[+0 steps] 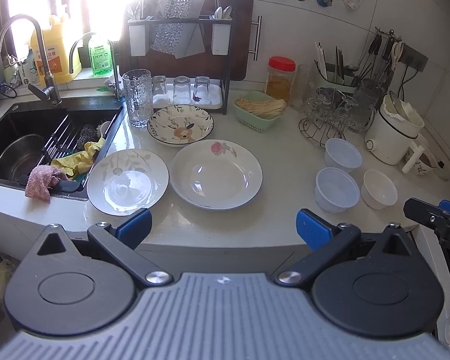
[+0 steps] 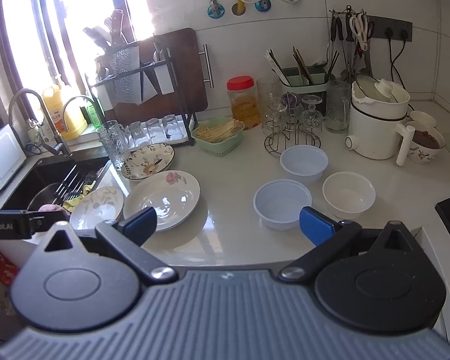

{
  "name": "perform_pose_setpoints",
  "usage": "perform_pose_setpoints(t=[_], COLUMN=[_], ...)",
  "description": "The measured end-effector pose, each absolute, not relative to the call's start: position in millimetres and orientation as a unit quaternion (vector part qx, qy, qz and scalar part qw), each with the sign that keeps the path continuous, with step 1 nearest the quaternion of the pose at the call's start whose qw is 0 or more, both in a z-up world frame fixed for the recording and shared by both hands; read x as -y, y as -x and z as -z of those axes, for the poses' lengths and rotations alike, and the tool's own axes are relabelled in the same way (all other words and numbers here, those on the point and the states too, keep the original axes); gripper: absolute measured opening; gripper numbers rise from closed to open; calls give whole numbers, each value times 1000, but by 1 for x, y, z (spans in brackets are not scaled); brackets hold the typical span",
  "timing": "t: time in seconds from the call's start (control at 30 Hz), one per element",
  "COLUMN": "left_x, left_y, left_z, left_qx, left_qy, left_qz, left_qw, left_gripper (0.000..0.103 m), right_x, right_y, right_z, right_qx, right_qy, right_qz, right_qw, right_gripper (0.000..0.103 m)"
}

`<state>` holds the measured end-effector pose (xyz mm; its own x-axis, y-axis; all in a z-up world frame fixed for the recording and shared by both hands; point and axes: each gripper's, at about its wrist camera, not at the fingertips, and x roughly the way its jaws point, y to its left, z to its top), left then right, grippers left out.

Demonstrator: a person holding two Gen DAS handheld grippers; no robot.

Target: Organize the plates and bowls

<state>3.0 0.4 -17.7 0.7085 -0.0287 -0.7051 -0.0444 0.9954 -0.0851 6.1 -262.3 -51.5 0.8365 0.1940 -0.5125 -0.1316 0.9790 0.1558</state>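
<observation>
Three plates lie on the white counter: a leaf-pattern plate (image 1: pixel 127 181) by the sink, a rose plate (image 1: pixel 216 174) in the middle, and a flower plate (image 1: pixel 180 124) behind them. Three bowls stand to the right: two translucent plastic bowls (image 1: pixel 343 151) (image 1: pixel 336 189) and a white bowl (image 1: pixel 379 189). The same plates (image 2: pixel 162 199) and bowls (image 2: pixel 282 204) show in the right wrist view. My left gripper (image 1: pixel 223 228) is open and empty above the counter's front edge. My right gripper (image 2: pixel 228 225) is open and empty, its right pad near the closest plastic bowl.
A black sink (image 1: pixel 45 144) with cloths and a pot is at the left. A tall glass (image 1: pixel 137 97), a rack with upturned glasses (image 1: pixel 181 90), a green basket (image 1: pixel 259 109), a jar (image 1: pixel 280 78), a glass stand (image 1: pixel 330 114) and a white cooker (image 1: pixel 393 129) line the back.
</observation>
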Motion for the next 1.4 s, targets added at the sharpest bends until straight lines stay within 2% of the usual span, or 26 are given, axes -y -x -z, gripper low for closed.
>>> perform_pose_setpoints(t=[0.5, 0.9, 1.4], left_x=[-1, 34, 59], left_y=[-4, 1, -1], left_z=[15, 29, 64], left_qx=[-400, -417, -416], left_qy=[77, 69, 71], left_qz=[-1, -11, 12], left_qw=[913, 906, 906], left_gripper=[103, 103, 103], right_x=[271, 298, 326], right_y=[-10, -7, -6], right_z=[47, 55, 103], right_qx=[-263, -263, -290], right_qy=[-54, -58, -71], right_qz=[-109, -116, -126], right_qw=[957, 956, 946], right_gripper=[103, 103, 103])
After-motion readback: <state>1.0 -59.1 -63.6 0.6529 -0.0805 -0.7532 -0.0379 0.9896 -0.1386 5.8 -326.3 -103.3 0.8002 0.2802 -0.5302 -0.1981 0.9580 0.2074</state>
